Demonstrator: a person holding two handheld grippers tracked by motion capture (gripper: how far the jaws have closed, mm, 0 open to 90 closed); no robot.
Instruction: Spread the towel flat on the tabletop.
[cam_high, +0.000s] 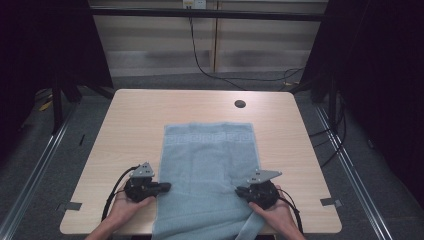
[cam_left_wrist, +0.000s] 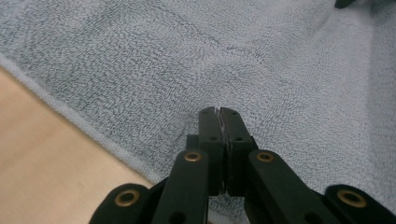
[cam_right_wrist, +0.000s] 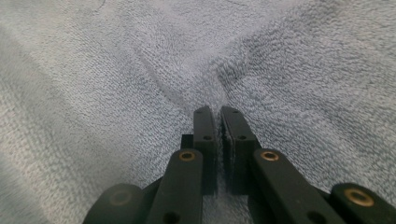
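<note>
Our pale blue terry towel (cam_high: 210, 170) lies lengthwise down the light wooden table (cam_high: 130, 125), patterned end away, near end overhanging. Our left gripper (cam_left_wrist: 219, 112) and right gripper (cam_right_wrist: 218, 112) pinch its side edges, jaws closed on cloth.

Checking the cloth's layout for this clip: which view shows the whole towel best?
The high view: the light blue towel lies lengthwise on the table, patterned band at the far end, near end hanging over the edge. Both gripper views give close-up terry pile around closed jaws.
</note>
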